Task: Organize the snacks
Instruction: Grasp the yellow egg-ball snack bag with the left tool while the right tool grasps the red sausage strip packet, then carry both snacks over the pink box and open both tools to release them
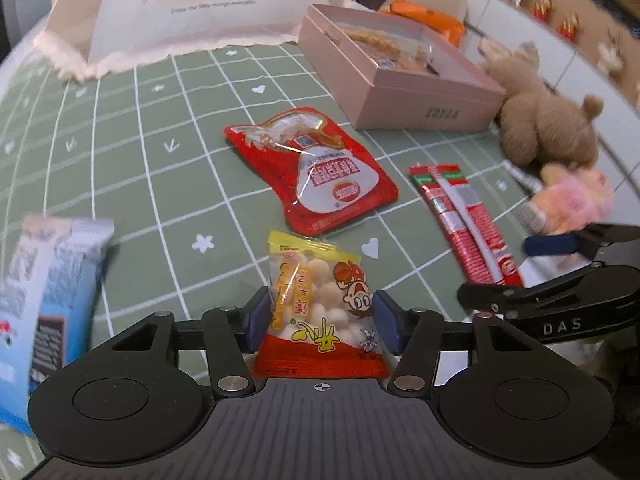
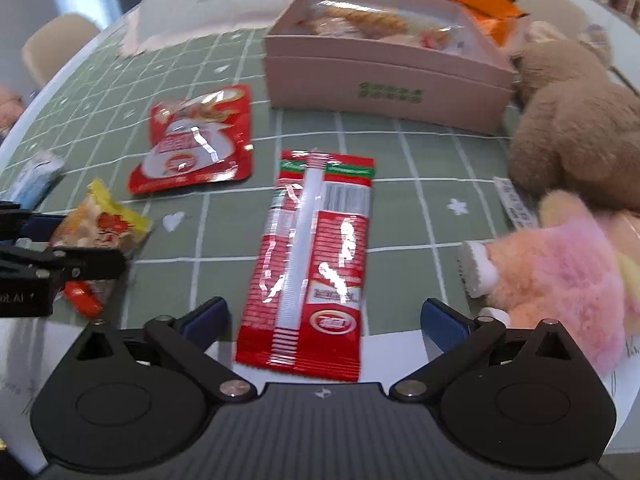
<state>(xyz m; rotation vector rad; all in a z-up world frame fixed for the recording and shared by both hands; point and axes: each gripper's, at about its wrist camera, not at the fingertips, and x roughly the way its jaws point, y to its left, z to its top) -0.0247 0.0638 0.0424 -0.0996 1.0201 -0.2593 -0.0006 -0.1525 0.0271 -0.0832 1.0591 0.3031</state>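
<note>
Your left wrist camera sits just behind the left gripper (image 1: 322, 322), looking forward and steeply down along its fingers (image 1: 256, 318) at the green checked table (image 1: 152, 168). It is close: the yellow snack bag (image 1: 320, 304) fills the gap right ahead. Your right wrist camera looks the same way past the right gripper (image 2: 324, 322), equally near, centred on the long red packet (image 2: 312, 264). Both views face the pink box (image 2: 380, 76) at the far side. They share that box, the flat red pouch (image 1: 316, 168), the brown plush toy (image 2: 572, 128) and the pink plush toy (image 1: 572, 200), and each view catches the other gripper at its edge.
</note>
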